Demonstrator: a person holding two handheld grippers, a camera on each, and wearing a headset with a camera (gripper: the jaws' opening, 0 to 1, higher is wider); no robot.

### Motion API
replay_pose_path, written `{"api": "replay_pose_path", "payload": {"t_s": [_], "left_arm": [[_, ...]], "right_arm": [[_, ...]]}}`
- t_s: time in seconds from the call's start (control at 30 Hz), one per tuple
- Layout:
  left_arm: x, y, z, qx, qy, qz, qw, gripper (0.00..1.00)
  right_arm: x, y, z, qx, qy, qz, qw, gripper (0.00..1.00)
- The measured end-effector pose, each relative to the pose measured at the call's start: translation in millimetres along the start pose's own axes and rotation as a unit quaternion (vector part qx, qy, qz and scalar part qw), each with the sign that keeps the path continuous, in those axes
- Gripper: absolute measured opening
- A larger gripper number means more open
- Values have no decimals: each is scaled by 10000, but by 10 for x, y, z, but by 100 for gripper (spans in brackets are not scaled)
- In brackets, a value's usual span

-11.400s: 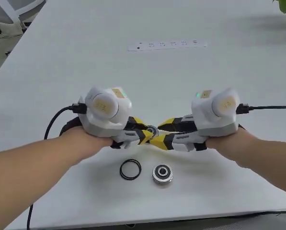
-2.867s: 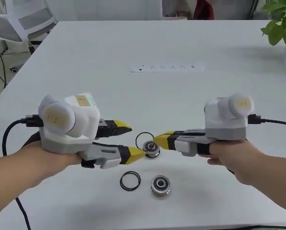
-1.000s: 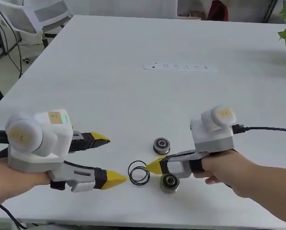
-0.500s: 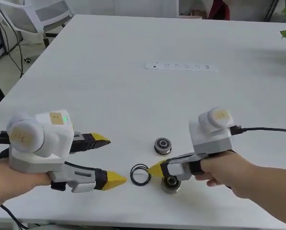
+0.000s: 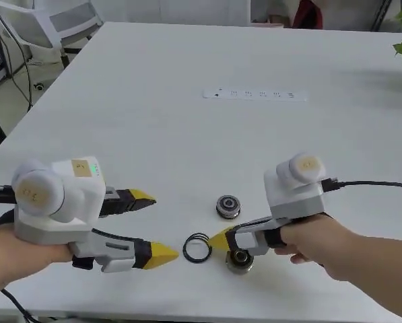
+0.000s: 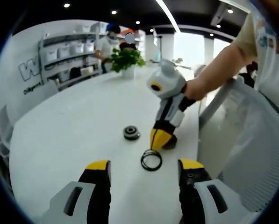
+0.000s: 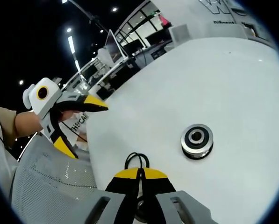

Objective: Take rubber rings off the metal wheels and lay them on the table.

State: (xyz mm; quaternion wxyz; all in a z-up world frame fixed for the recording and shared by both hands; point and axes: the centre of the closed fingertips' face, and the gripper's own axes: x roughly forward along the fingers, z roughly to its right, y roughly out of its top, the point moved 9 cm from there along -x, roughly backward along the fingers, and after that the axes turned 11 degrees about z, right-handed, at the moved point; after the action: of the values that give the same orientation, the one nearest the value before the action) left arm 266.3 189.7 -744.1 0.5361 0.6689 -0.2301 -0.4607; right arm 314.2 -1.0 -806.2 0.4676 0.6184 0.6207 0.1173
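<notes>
**A:** Rubber rings (image 5: pixel 197 247): are they off yet?

**B:** I'd say so. On the tabletop (image 5: pixel 187 134), close to its near edge, both metal wheels look bare. The far wheel (image 5: pixel 228 206) sits alone, and the near wheel (image 5: pixel 240 260) lies just under my right tongs (image 5: pixel 217 239). The rings look like two black loops lying flat and overlapping, just beside both wheels. If these two wheels are the lot, little is left to do.

**A:** And the tongs?

**B:** My left tongs (image 5: pixel 161 225) are spread wide and hold nothing, with the tips aimed at the rings from nearby. My right tongs are closed tip to tip with nothing between the tips. Their point sits at the rings' edge, and I can't tell whether it touches them or the near wheel.
</notes>
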Motion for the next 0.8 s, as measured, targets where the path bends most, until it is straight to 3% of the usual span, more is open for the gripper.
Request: {"api": "replay_pose_path", "payload": {"t_s": [0.8], "left_arm": [[-9, -26, 9, -30, 13, -50, 10000, 59]], "right_arm": [[51, -10, 8, -133, -70, 11, 9999, 3]]}}
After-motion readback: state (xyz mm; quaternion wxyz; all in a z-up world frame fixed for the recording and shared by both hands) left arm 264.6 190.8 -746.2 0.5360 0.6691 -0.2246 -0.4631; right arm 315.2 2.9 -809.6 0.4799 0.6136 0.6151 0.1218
